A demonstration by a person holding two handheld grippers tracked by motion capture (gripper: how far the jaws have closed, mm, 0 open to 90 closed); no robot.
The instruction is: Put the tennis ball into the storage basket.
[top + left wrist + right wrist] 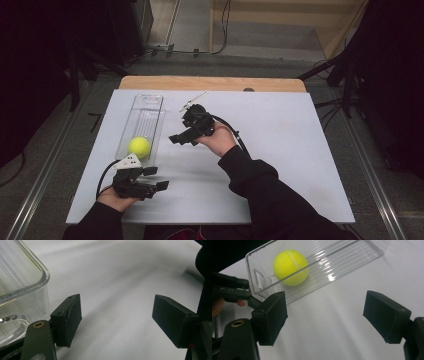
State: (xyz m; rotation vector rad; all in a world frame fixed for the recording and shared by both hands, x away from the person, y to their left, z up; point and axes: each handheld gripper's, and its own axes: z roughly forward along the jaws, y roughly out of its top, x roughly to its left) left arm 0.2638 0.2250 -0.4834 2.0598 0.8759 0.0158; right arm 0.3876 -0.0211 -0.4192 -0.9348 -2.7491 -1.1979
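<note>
Tray lies lengthwise on the worktop, ball at its near end

Your worktop [280,150] is a white board, and on its left half lies the clear tray [142,125], a long narrow bin with a ribbed floor. Its long axis runs from your side toward the far edge, leaning slightly right as it goes. The tennis ball [139,147] sits inside the tray at the end nearest you, close against the short wall.

Your right gripper [181,139] hangs just right of the tray, aimed left toward the ball, its jaws spread wide with nothing between them. Your left gripper [156,178] sits low near the front edge, just beside the tray's near corner, pointing right; its jaws also stand wide apart and hold nothing.
</note>
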